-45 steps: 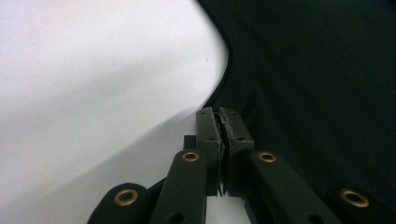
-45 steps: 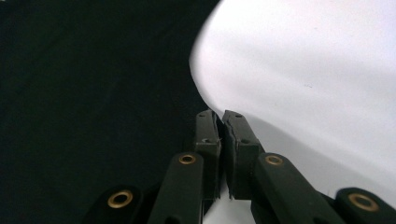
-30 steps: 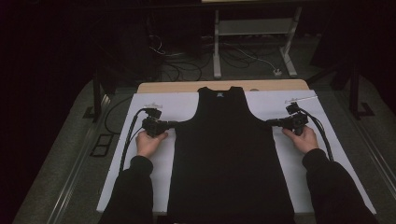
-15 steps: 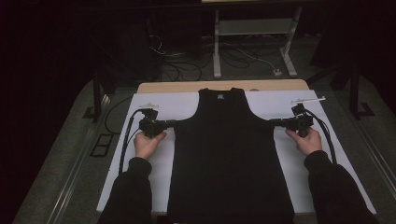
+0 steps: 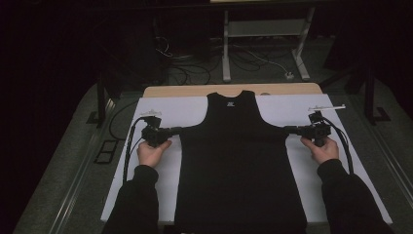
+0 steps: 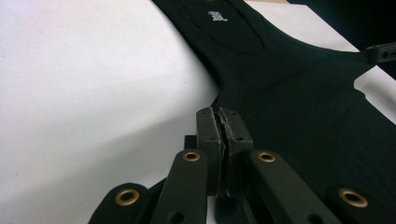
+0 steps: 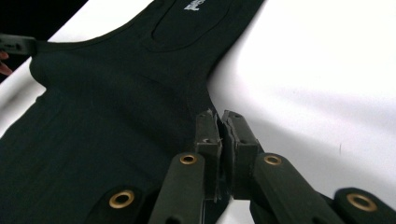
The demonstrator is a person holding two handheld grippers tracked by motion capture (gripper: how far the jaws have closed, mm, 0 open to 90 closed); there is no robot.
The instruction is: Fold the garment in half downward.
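Here, a black vest (image 5: 241, 165) is lying flat on the white surface (image 5: 180, 109), its small white neck label (image 5: 230, 103) unreadable; left tool (image 5: 176, 130) and right tool (image 5: 288, 129) are pinching its armhole edges.

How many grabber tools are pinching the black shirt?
2. The left gripper pinches the black tank top at its left edge, just under the armhole. The right gripper pinches the right edge at the same height. Both are shut on the cloth.
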